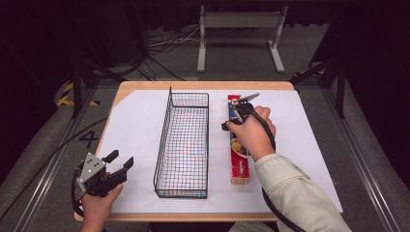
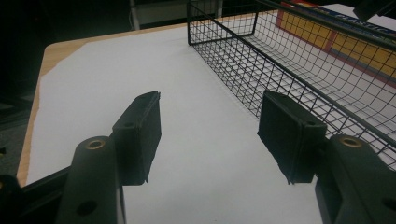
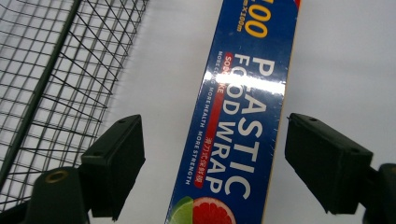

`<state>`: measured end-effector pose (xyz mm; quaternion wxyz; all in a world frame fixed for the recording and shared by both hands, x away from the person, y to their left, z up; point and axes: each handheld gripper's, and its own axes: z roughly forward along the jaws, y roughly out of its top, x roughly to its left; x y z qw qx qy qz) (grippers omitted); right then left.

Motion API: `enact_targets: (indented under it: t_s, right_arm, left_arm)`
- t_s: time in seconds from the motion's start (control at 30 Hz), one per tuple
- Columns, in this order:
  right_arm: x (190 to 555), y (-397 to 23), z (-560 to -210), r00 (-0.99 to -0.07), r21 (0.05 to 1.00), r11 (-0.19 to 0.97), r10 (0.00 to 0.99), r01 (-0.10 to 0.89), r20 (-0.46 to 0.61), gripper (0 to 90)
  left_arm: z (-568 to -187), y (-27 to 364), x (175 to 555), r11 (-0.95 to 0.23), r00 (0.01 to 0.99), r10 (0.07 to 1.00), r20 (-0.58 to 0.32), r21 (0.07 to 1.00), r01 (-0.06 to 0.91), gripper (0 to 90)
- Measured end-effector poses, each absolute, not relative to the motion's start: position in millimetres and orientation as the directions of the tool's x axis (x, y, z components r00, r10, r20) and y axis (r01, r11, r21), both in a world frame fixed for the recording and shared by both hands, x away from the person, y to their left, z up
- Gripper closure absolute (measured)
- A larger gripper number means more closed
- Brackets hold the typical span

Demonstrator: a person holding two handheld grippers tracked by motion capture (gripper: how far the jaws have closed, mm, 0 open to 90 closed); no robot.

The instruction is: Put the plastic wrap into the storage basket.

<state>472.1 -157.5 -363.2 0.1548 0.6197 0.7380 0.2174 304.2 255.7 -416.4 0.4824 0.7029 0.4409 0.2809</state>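
The right gripper (image 3: 212, 161) is open wide over the plastic wrap box (image 3: 238, 116), not touching; its words read here. From above, the hand (image 1: 252, 133) hides the box's middle, right of the wire basket (image 1: 183, 145).

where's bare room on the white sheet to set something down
The widest bare patch lies between the left gripper and the black wire basket. Another runs right of the long blue plastic wrap box. The strip between basket and box is narrow, with the open right gripper over the box.
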Motion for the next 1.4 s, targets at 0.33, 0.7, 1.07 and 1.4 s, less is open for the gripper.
enact_targets:
  t_s: [0.33,0.7,1.07,1.4]
  right_arm:
    - [480,-154,-381,-0.145,0.457,0.121,0.989,0.881,0.019,19.6]
    - [485,-153,-402,-0.090,0.366,0.078,0.996,0.927,0.016,19.0]
    - [489,-150,-407,-0.057,0.286,0.060,0.998,0.956,-0.020,32.4]
    - [491,-147,-406,-0.011,0.260,0.018,0.999,0.965,-0.030,38.5]
  left_arm:
    - [-418,256,306,-0.148,0.457,0.889,-0.031,0.925,0.349,39.4]
    - [-418,254,306,-0.153,0.459,0.888,-0.027,0.924,0.351,39.4]
    - [-419,254,307,-0.157,0.462,0.887,-0.025,0.923,0.351,39.7]
    - [-419,254,307,-0.156,0.460,0.888,-0.025,0.923,0.352,39.6]
